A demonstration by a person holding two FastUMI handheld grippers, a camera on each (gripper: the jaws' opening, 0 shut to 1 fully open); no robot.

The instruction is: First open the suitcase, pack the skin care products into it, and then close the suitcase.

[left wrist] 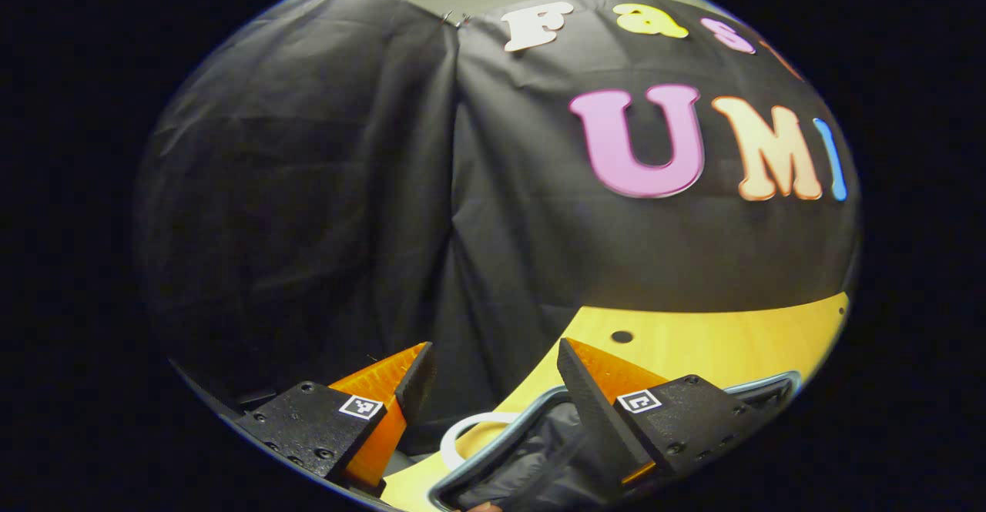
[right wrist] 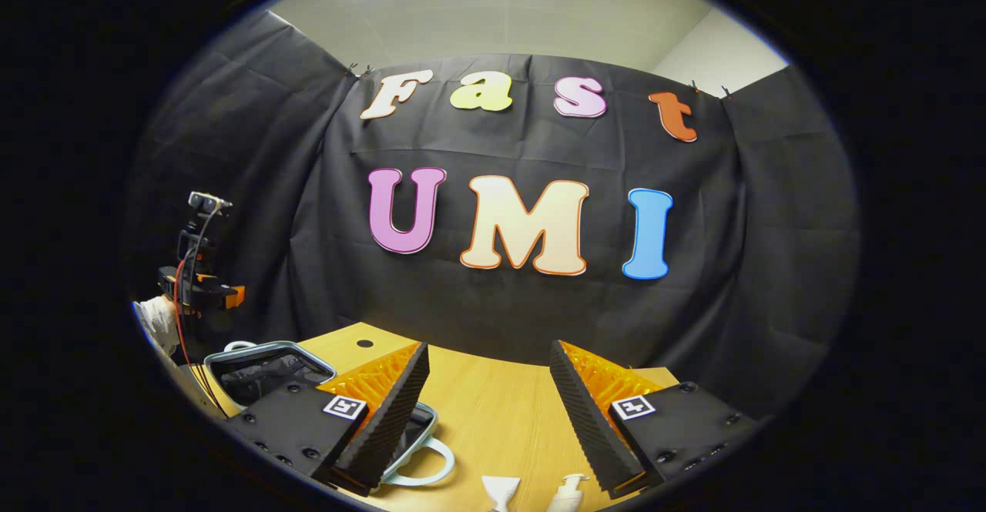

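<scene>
The suitcase (right wrist: 262, 364) lies open at the table's left, its grey rim framing a dark lining; a pale handle (right wrist: 433, 466) sticks out near my right gripper's left finger. In the left gripper view the suitcase (left wrist: 531, 450) lies just below, with its white handle (left wrist: 474, 427) at the side. My left gripper (left wrist: 493, 350) is open above it and holds nothing. My right gripper (right wrist: 489, 349) is open over the wooden table (right wrist: 493, 412). A white tube (right wrist: 499, 491) and a white pump bottle (right wrist: 568, 493) rest at the near edge below it.
A gloved hand (right wrist: 158, 319) holds the left gripper (right wrist: 202, 290) at the far left, above the suitcase's end. The table has a round hole (right wrist: 364, 343) near its back edge. Black cloth walls enclose the booth closely behind and beside the table.
</scene>
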